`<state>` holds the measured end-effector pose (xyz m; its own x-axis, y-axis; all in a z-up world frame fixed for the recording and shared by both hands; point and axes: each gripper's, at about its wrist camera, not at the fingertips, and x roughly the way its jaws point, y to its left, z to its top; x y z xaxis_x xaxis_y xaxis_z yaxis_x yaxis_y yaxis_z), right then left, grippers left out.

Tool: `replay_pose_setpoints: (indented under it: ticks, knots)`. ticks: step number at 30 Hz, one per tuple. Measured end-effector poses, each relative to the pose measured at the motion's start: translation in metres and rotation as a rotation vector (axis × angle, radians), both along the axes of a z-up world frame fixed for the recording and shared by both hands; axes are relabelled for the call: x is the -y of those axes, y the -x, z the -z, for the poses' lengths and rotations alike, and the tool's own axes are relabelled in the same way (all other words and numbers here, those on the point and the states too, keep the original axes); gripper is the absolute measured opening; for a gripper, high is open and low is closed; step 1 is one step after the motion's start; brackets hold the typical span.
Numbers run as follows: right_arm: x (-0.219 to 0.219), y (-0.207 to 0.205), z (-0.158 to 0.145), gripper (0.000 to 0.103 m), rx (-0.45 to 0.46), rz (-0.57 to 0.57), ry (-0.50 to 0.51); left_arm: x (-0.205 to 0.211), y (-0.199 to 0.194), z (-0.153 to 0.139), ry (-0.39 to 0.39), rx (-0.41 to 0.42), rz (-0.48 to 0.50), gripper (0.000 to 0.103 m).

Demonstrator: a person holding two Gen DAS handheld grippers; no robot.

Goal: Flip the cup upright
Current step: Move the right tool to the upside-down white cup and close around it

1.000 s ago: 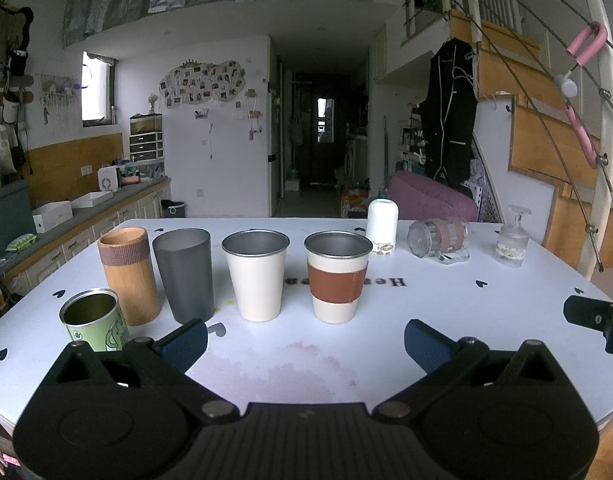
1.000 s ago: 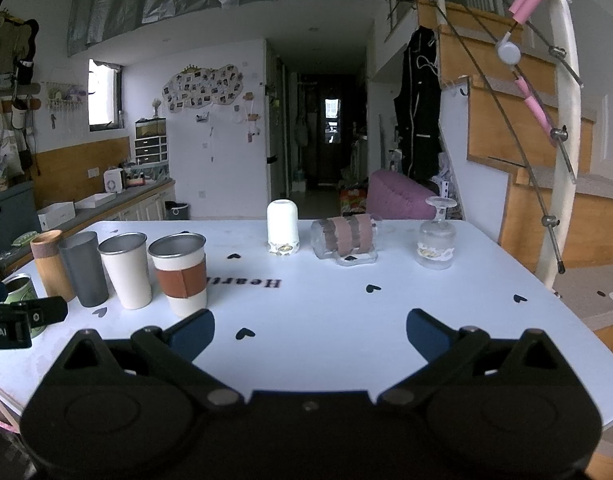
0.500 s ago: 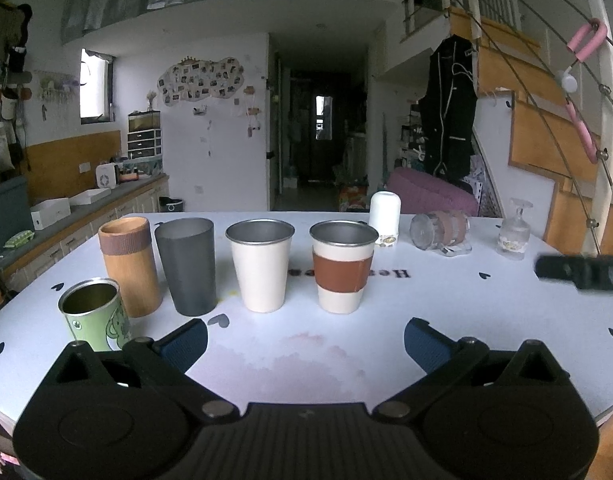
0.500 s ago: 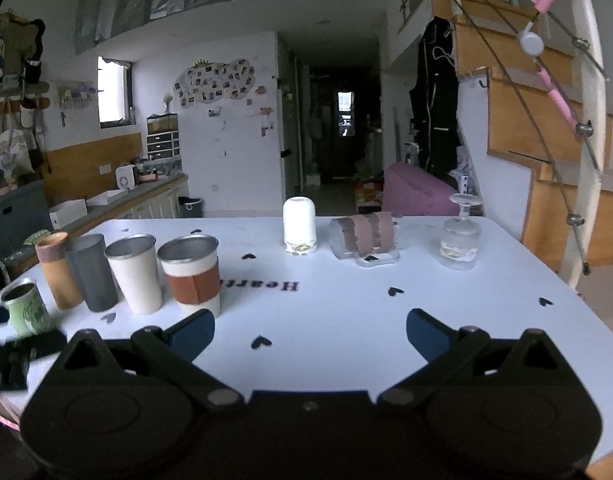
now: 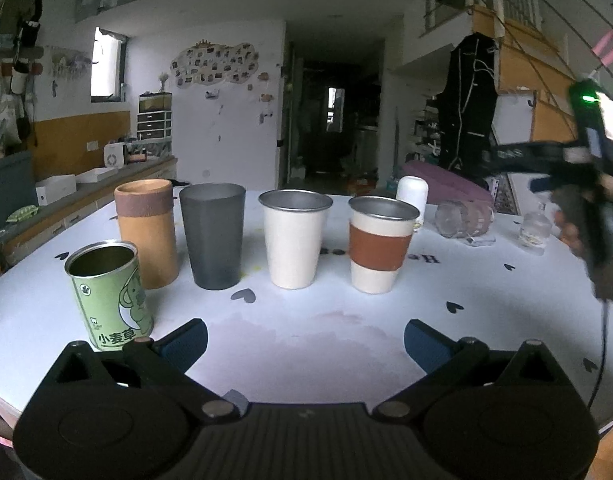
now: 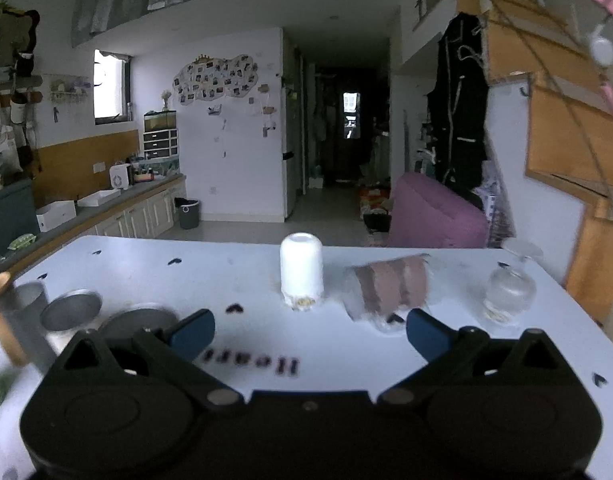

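A white cup point(image 6: 301, 272) stands upside down on the white table point(image 6: 346, 356); it also shows far back in the left wrist view point(image 5: 413, 196). A clear glass cup with a brown sleeve point(image 6: 390, 290) lies on its side to its right, also in the left wrist view point(image 5: 464, 218). A small clear glass point(image 6: 510, 292) stands upside down farther right. My right gripper point(image 6: 310, 330) is open and empty, raised above the table just short of the white cup and the lying cup. My left gripper point(image 5: 305, 340) is open and empty over the near table.
A row of upright cups stands at left: green can point(image 5: 110, 292), tan cup point(image 5: 146, 232), grey cup point(image 5: 213, 234), white metal cup point(image 5: 294, 238), brown-banded cup point(image 5: 380, 242). The right gripper's body and hand point(image 5: 586, 200) hang at the right of the left wrist view.
My right gripper has risen and moved forward toward the white cup and the lying glass cup. My left gripper has shifted only slightly. No cup has moved.
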<state>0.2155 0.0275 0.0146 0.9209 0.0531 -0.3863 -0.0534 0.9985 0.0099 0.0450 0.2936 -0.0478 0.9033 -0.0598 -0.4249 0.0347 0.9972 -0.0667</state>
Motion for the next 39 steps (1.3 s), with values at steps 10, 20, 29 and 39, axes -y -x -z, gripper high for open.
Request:
replay_pose_setpoints:
  ticks: [10, 20, 29, 39]
  knots:
    - [-0.015, -0.13, 0.005, 0.096, -0.068, 0.014, -0.006, -0.016, -0.016, 0.006, 0.042, -0.031, -0.005, 0.103]
    - [-0.02, -0.222, 0.031, 0.092, -0.188, 0.079, -0.082, -0.035, -0.034, 0.017, 0.087, -0.115, -0.048, 0.103]
    - [-0.021, -0.25, 0.052, 0.063, -0.241, 0.11, -0.099, -0.042, -0.041, 0.018, 0.098, -0.155, -0.079, 0.103]
    - [0.002, -0.177, 0.031, 0.063, -0.19, 0.034, -0.114, -0.028, -0.036, 0.016, 0.102, -0.142, -0.023, 0.103]
